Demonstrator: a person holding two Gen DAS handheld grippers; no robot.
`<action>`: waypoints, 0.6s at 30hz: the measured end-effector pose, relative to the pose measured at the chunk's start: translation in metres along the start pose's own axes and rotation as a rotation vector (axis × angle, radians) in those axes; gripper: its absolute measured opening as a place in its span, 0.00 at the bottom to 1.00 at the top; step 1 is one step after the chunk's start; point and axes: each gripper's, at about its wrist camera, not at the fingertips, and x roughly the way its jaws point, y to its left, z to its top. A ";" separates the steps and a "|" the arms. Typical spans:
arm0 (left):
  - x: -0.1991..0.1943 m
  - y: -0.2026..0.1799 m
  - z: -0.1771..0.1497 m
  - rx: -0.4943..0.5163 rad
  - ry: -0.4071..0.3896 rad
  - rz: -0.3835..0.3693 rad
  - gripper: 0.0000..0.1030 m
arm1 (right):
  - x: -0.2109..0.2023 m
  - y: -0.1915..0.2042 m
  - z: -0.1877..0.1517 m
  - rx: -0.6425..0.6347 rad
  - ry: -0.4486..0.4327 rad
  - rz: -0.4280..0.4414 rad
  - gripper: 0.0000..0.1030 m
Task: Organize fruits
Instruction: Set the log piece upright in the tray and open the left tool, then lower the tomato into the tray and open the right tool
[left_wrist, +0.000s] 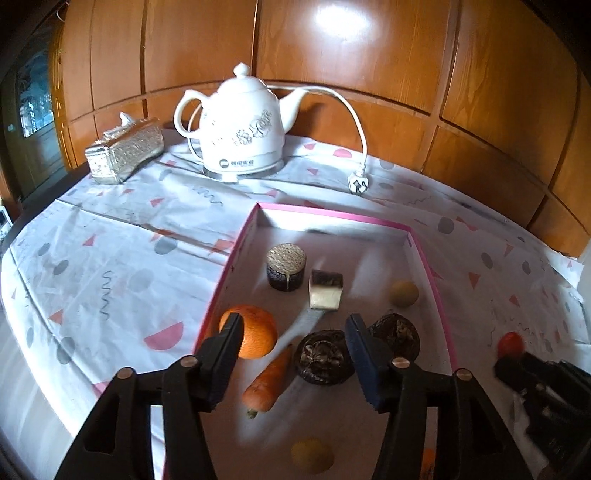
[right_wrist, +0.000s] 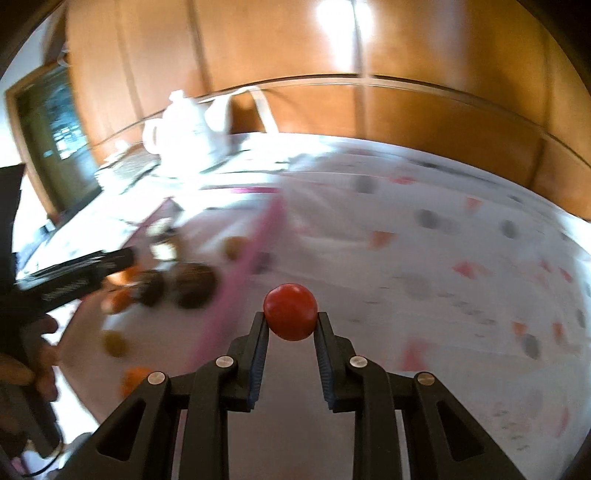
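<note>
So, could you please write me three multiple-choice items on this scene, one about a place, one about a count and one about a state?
1. Where does the carrot lie?
A. inside the pink-rimmed tray
B. beside the white teapot
C. on the tissue box

2. How many dark wrinkled fruits sit in the tray?
A. one
B. two
C. four

3. What is the right gripper doing?
A. hanging open
B. shut on nothing
C. gripping the red tomato

Answers: 1 A, the carrot lies on the tray floor near the orange. 2 B, a pair sits side by side. 3 C, both fingers press the tomato's sides, while the left gripper is open.
</note>
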 end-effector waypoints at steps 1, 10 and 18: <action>-0.003 0.000 -0.001 0.001 -0.006 0.002 0.58 | 0.002 0.011 0.002 -0.017 0.002 0.030 0.24; -0.027 0.004 -0.005 0.007 -0.048 0.003 0.70 | 0.018 0.061 0.011 -0.079 0.051 0.167 0.25; -0.037 0.011 -0.005 -0.009 -0.057 0.008 0.77 | 0.035 0.079 0.006 -0.116 0.096 0.168 0.31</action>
